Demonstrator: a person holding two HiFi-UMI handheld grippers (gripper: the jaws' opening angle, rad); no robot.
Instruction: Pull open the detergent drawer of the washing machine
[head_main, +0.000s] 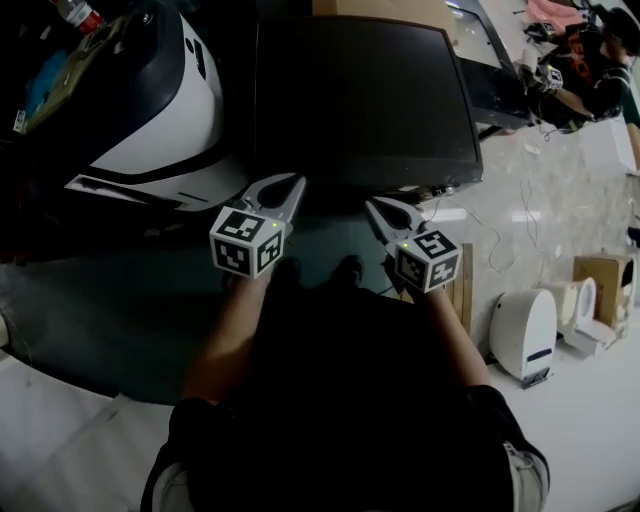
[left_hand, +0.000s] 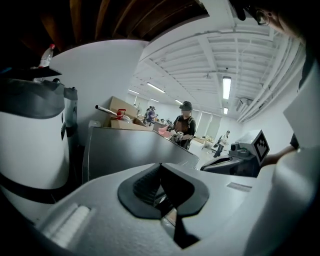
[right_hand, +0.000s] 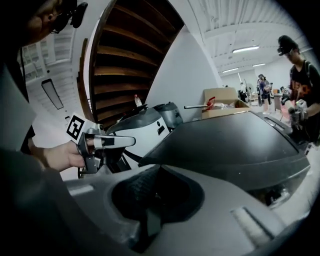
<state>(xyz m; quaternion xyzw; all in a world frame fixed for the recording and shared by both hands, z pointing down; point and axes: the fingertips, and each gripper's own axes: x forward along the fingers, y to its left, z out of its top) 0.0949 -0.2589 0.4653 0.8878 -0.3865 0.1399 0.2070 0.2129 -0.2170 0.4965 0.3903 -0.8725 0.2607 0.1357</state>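
Note:
The washing machine (head_main: 365, 95) is a dark, flat-topped box just ahead of me; its grey side (left_hand: 130, 150) fills the left gripper view and its dark lid (right_hand: 230, 140) the right gripper view. No detergent drawer can be made out in any view. My left gripper (head_main: 298, 181) is held in front of the machine's near left corner, jaws together and empty. My right gripper (head_main: 371, 204) hovers by the near right part of that edge, also shut on nothing. Neither touches the machine. In its own view each gripper's (left_hand: 161, 167) (right_hand: 159, 170) ribbed pads meet.
A white and black rounded appliance (head_main: 150, 110) stands left of the machine, with a red-capped bottle (head_main: 78, 14) on it. On the floor to the right are a wooden board (head_main: 463, 285), a small white device (head_main: 522, 335) and cables. People work at the back right (head_main: 575, 60).

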